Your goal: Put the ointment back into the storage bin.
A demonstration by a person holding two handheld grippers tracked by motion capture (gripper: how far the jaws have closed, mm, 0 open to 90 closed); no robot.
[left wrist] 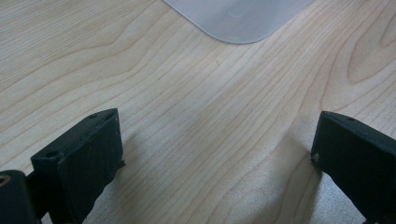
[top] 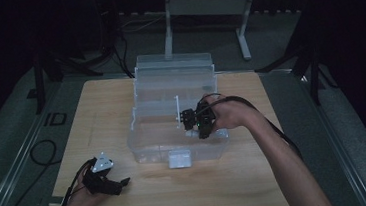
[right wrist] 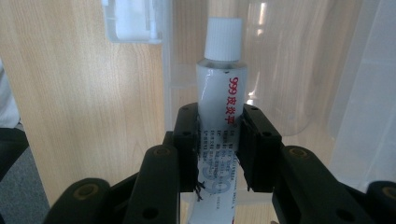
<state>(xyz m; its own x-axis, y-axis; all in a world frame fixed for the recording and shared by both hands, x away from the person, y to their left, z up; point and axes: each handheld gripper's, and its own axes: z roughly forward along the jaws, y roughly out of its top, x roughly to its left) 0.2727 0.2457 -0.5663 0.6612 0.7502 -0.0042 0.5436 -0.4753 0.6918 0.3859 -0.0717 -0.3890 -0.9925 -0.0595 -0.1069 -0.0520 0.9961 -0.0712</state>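
Observation:
A white ointment tube (right wrist: 219, 98) with a ribbed white cap and red print sits clamped between the jaws of my right gripper (right wrist: 218, 149), which is shut on it. In the high view that right gripper (top: 196, 123) hangs over the front right part of a clear plastic storage box (top: 147, 146) with its lid raised at the back, and the tube's cap end (top: 190, 132) pokes out below it. My left gripper (top: 111, 182) rests low on the wooden table (top: 257, 176) at the front left. Its jaws stand wide open with nothing between them (left wrist: 215, 158).
The box's white front latch (top: 180, 158) sticks out toward me, and the same latch (right wrist: 133, 21) appears in the right gripper view. A rounded translucent plastic corner (left wrist: 238, 18) lies ahead of the left gripper. Black cables trail off the table's left side. A desk frame stands behind the table.

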